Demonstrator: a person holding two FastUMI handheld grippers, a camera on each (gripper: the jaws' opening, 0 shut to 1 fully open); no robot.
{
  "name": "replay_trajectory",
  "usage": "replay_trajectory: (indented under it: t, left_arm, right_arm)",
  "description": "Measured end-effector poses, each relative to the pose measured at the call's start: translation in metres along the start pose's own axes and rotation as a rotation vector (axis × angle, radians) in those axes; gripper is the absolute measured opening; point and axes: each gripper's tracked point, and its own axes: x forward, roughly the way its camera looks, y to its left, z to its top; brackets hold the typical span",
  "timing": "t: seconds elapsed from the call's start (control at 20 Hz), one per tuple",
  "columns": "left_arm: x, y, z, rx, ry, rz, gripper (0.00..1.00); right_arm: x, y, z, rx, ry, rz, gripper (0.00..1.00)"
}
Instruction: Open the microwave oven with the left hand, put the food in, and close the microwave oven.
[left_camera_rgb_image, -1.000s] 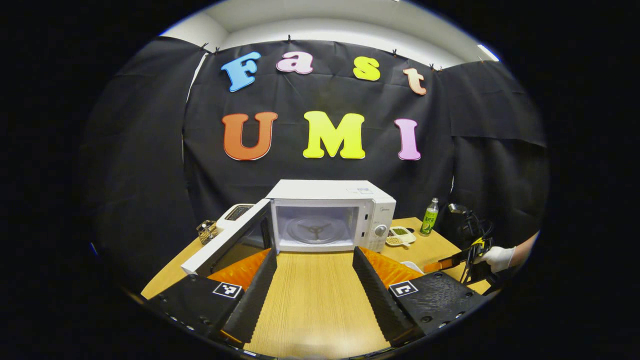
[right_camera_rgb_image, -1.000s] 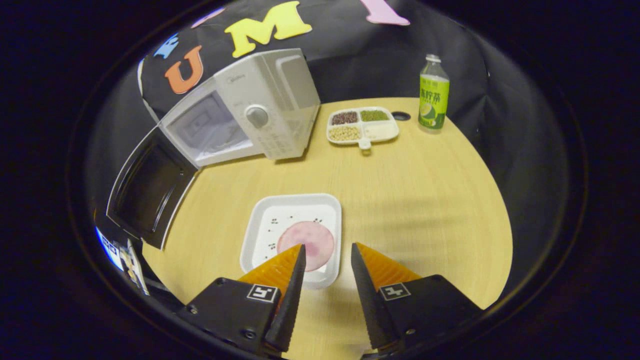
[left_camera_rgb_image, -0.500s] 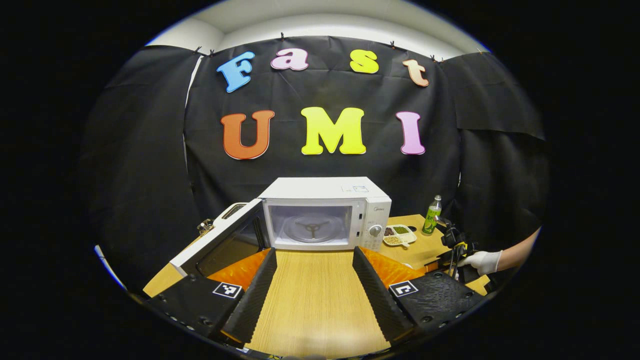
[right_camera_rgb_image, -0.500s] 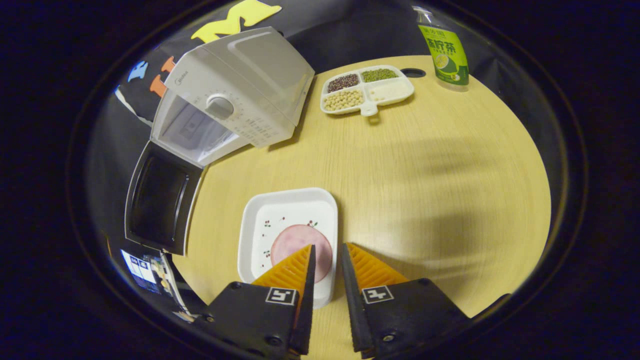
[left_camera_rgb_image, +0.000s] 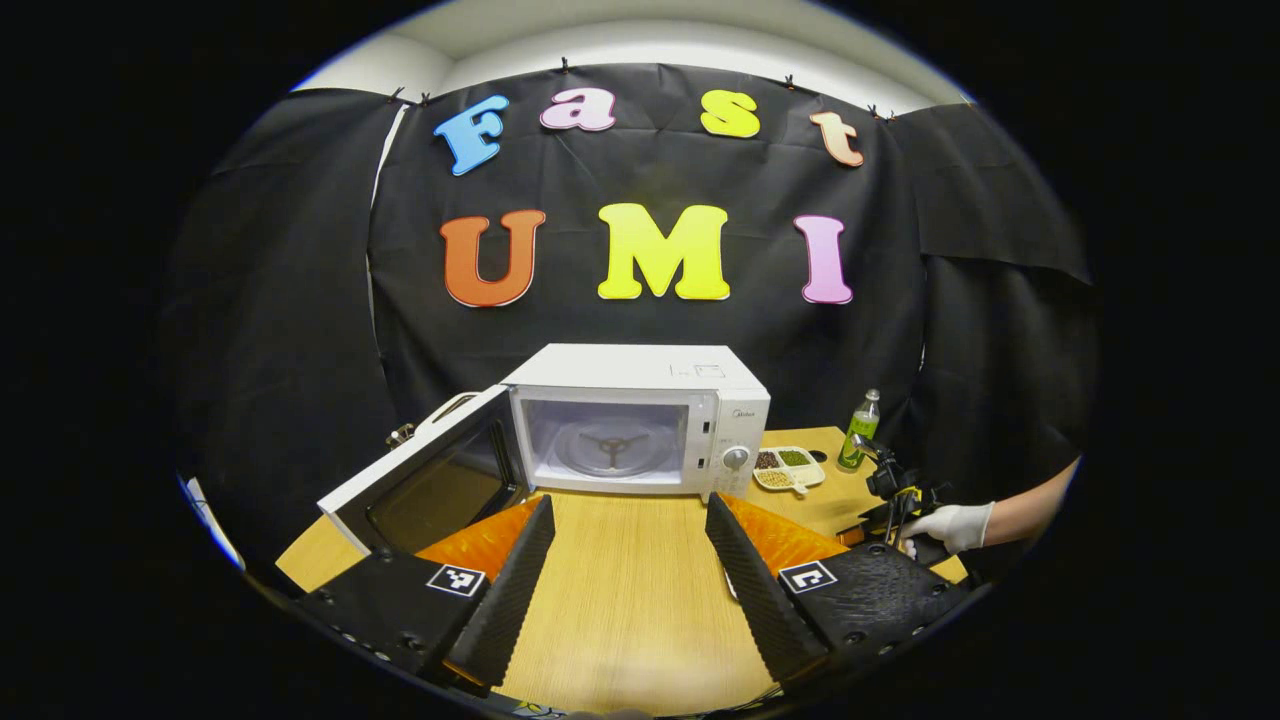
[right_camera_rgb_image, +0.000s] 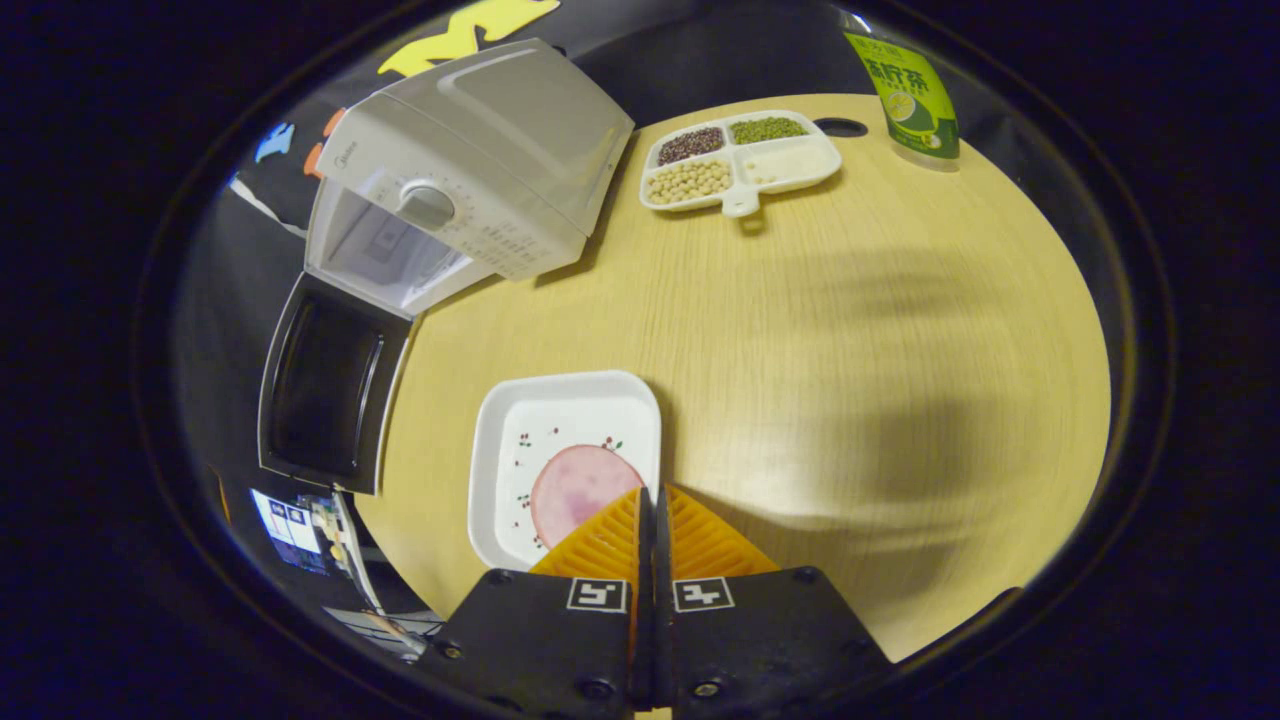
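The microwave stood with its door swung open, ready for loading. The right gripper was clamped on the rim of the plate carrying the ham slice, on the table. The left gripper hung wide and empty.

From my left gripper view the microwave sits on the counter at 12 o'clock, door swung out toward 10. Divided dish and bottle sit off at 2. In my right gripper view the plate with the food lies at 11, near the door.
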Motion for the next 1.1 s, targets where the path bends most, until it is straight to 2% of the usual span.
replay_trajectory:
  t: [0.15, 0.25, 0.3, 0.55, 0.6, 0.65, 0.85, 1.05, 1.1]
  left_arm:
    - [0.006, 0.002, 0.013, -0.037, -0.003, -0.003, 0.91]
    - [0.004, 0.006, 0.021, -0.017, -0.013, -0.002, 0.91]
    - [0.003, 0.008, 0.023, -0.005, -0.013, -0.001, 0.91]
    - [0.0, 0.023, 0.028, 0.024, -0.018, -0.015, 0.91]
    - [-0.001, 0.026, 0.028, 0.019, -0.02, -0.022, 0.91]
    - [-0.002, 0.029, 0.028, 0.013, -0.024, -0.032, 0.91]
    - [-0.004, 0.051, 0.026, 0.007, -0.023, -0.076, 0.91]
    - [-0.014, 0.087, 0.022, 0.017, 0.003, -0.106, 0.91]
    - [-0.018, 0.097, 0.022, 0.012, 0.014, -0.11, 0.91]
  right_arm:
    - [0.0, 0.001, 0.0, 0.063, 0.0, 0.05, 0.04]
    - [-0.001, 0.002, -0.001, 0.085, -0.008, 0.064, 0.0]
    - [-0.002, 0.003, -0.002, 0.096, -0.016, 0.07, 0.04]
    - [-0.019, 0.026, -0.003, 0.163, -0.082, 0.108, 0.04]
    - [-0.026, 0.038, -0.001, 0.163, -0.101, 0.122, 0.0]
    - [-0.031, 0.05, 0.002, 0.162, -0.122, 0.136, 0.04]
    - [-0.04, 0.103, 0.021, 0.174, -0.23, 0.146, 0.04]
    - [-0.028, 0.156, 0.045, 0.186, -0.357, 0.158, 0.04]
    - [-0.021, 0.17, 0.05, 0.208, -0.388, 0.171, 0.0]
